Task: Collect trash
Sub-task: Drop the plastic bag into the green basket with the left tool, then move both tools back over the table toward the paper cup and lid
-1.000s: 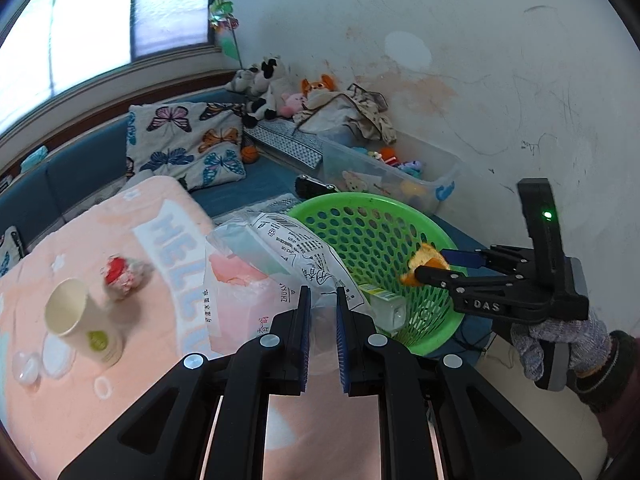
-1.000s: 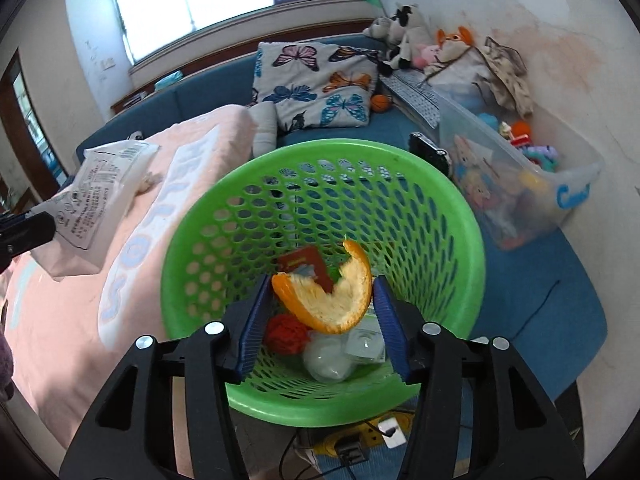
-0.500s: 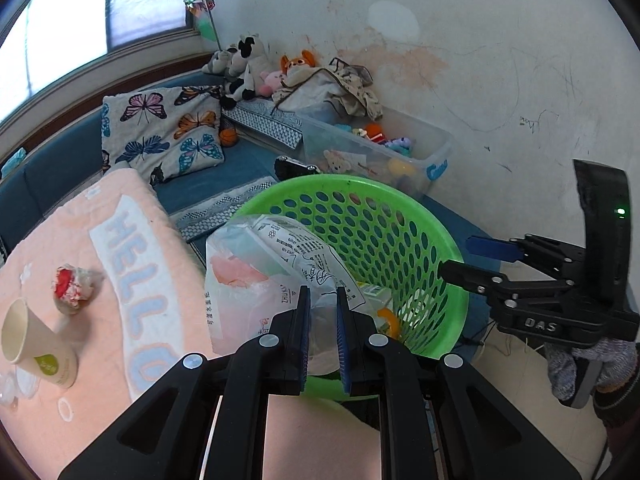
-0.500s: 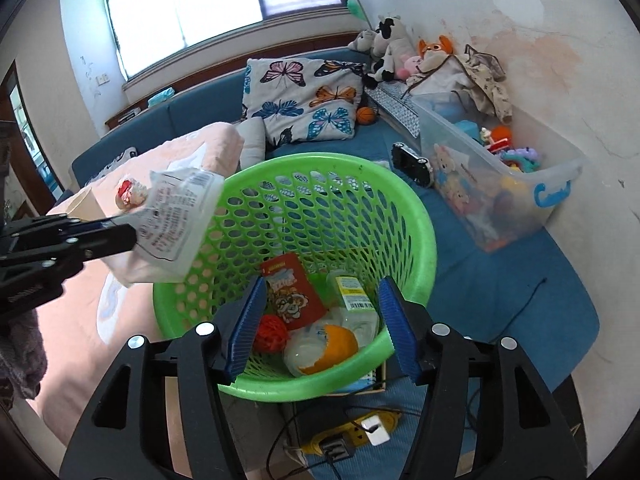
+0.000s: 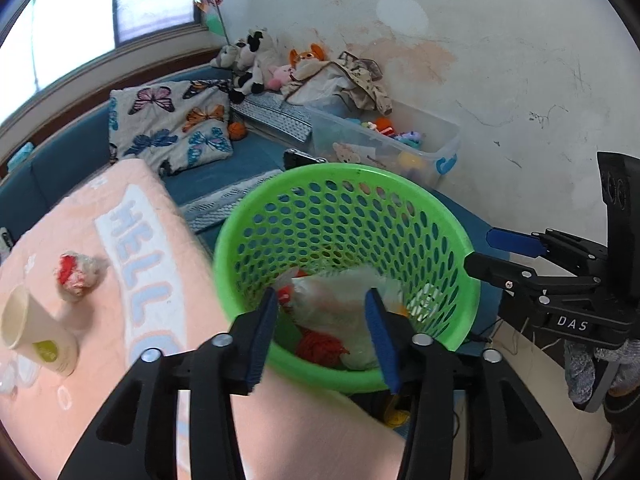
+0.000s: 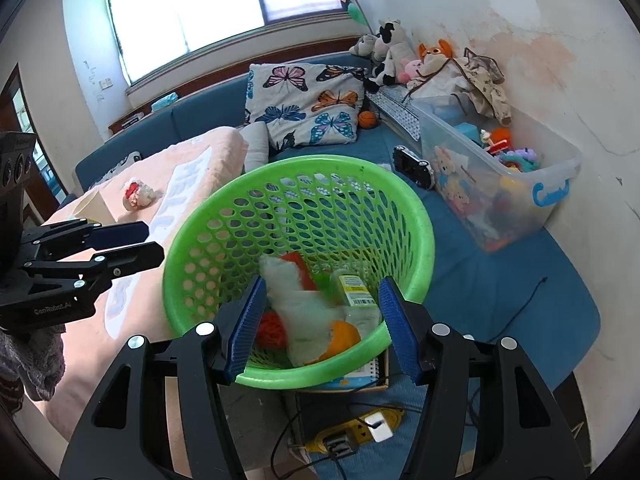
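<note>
A green mesh basket stands beside the pink table. In it lie a clear plastic bag, an orange peel, a small bottle and a red ball. My left gripper is open and empty above the basket's near rim; it also shows in the right wrist view. My right gripper is open and empty over the basket; it shows in the left wrist view. On the table remain a crumpled red-white wrapper and a paper cup.
The pink "HELLO" tablecloth covers the table left of the basket. A clear toy bin stands against the wall at right. A blue sofa with a butterfly pillow is behind. A power strip and cables lie on the floor below the basket.
My left gripper opened and let go of the plastic bag, which fell into the basket. My right gripper dropped the orange peel into the basket earlier and drew back a little.
</note>
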Action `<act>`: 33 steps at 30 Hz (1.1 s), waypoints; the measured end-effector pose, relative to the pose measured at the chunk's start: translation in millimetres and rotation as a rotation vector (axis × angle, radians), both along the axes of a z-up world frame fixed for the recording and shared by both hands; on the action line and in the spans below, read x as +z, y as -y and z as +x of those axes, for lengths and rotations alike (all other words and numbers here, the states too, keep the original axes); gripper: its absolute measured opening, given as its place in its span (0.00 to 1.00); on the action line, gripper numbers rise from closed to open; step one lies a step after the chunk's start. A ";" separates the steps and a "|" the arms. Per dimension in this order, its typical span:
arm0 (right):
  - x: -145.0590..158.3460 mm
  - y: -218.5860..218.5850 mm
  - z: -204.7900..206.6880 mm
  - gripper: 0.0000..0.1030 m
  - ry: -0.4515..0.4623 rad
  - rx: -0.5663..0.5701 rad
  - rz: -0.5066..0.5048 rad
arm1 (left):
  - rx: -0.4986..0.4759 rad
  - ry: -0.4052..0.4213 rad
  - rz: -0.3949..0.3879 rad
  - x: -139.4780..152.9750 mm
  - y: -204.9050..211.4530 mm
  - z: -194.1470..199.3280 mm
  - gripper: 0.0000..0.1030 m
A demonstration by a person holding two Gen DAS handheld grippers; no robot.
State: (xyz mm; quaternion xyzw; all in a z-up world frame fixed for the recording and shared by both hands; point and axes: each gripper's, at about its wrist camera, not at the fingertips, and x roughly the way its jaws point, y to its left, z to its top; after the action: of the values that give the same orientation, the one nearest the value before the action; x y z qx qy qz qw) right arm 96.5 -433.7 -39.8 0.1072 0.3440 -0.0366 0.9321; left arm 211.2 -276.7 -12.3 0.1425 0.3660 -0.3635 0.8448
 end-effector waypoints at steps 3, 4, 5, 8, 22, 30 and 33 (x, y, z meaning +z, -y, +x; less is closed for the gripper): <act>3.7 -9.2 -0.4 0.58 0.008 0.016 -0.004 | 0.027 0.010 -0.010 6.3 -16.3 -4.2 0.48; 5.1 -12.2 -0.4 0.59 0.011 0.021 -0.004 | 0.031 0.009 -0.015 7.8 -20.6 -5.0 0.49; 7.0 -16.4 -0.8 0.61 0.016 0.029 -0.004 | 0.043 0.012 -0.018 10.3 -28.3 -7.3 0.52; 10.6 -27.2 -0.7 0.63 0.026 0.049 -0.010 | 0.067 0.028 -0.022 15.2 -43.8 -11.9 0.56; 20.1 -99.2 17.4 0.75 0.043 0.193 -0.038 | 0.255 0.115 -0.012 32.2 -139.4 -32.5 0.85; 23.4 -155.5 47.0 0.76 0.037 0.316 -0.052 | 0.393 0.128 0.029 31.2 -210.1 -29.9 0.85; 26.2 -180.2 60.4 0.77 0.040 0.369 -0.067 | 0.451 0.121 0.038 30.3 -237.6 -26.0 0.85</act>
State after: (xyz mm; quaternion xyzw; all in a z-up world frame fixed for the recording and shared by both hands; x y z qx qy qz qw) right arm 156.9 -253.5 -13.5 0.0119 0.3380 0.1255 0.9327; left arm 185.2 -39.1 18.0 0.0945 0.3438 -0.1497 0.9222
